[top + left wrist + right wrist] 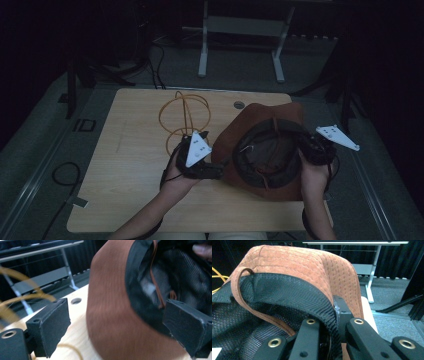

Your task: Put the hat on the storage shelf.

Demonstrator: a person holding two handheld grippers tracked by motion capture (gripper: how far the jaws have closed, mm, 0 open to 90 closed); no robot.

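A brown suede hat (pixel 260 145) lies crown-down on the wooden table (pixel 130 150), its black mesh lining (pixel 265 152) facing up. My right gripper (pixel 309 149) holds the hat's right rim. In the right gripper view its jaws (pixel 332 325) are shut on the black inner band, with the suede brim (pixel 307 262) curling above. My left gripper (pixel 212 170) sits at the hat's left edge. In the left gripper view it is open (pixel 117 327), and the brown brim (pixel 112 310) stands between its two pads (pixel 50 325) without being pinched. A thin brown cord (pixel 239 292) loops over the lining.
An orange cable loop (pixel 184 117) lies on the table behind my left gripper. A round cable hole (pixel 239 105) is near the far edge. A white metal stand (pixel 240 30) is on the floor beyond the table. Bare wood stretches to the left.
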